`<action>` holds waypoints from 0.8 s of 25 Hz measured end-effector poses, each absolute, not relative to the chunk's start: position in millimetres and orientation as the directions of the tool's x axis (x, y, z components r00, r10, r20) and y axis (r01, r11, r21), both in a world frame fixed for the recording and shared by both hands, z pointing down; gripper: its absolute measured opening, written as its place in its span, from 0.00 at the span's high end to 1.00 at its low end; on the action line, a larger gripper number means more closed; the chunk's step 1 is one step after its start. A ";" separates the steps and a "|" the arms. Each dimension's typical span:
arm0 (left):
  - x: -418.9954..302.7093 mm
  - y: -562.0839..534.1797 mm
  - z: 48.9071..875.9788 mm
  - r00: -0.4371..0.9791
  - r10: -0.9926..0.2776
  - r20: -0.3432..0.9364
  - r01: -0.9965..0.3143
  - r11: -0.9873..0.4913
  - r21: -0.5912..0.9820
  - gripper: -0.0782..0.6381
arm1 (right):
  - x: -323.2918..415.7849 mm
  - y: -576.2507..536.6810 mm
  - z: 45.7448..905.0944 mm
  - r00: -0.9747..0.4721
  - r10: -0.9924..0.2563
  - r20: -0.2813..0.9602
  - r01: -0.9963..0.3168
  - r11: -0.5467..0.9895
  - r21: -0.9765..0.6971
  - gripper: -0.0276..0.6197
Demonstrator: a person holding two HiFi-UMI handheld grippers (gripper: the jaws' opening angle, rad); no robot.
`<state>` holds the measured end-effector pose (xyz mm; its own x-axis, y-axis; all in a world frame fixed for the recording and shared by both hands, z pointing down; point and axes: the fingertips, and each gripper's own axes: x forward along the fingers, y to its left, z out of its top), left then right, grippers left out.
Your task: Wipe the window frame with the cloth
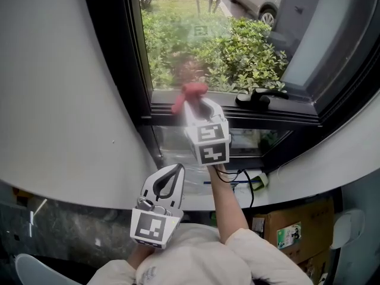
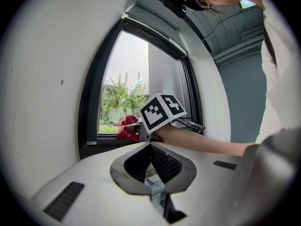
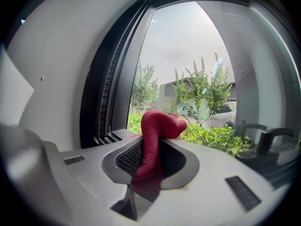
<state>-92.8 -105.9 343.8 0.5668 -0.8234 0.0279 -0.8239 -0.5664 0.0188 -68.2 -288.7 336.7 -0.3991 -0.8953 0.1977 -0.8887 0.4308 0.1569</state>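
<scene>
A red cloth is pinched in my right gripper, which is shut on it and held against the bottom rail of the dark window frame, near its left corner. In the right gripper view the cloth stands up between the jaws of the right gripper, with the frame's left upright just beyond. My left gripper hangs back near the body, shut with nothing in it. The left gripper view shows the left gripper, and past it the cloth at the sill.
A black window handle sits on the rail right of the cloth. The open sash angles in at the right. White wall flanks the left. A cable and plug lie on the white sill; a cardboard box sits below.
</scene>
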 end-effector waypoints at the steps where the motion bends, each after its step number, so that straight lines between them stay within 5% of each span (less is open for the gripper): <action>1: -92.4 -106.0 343.7 0.568 -0.823 0.028 -0.823 -0.568 0.018 0.88 | -66.7 -288.8 336.7 -0.397 -0.896 0.198 -0.890 0.429 0.158 0.81; 20: -81.4 -109.2 346.0 0.588 -0.808 0.036 -0.809 -0.587 0.023 0.88 | -32.8 -286.9 335.1 -0.347 -0.927 0.142 -0.918 0.367 0.149 0.81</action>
<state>-81.4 -109.2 346.0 0.5875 -0.8084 0.0363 -0.8092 -0.5871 0.0227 -32.8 -286.9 335.1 -0.3474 -0.9269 0.1420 -0.9182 0.3670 0.1492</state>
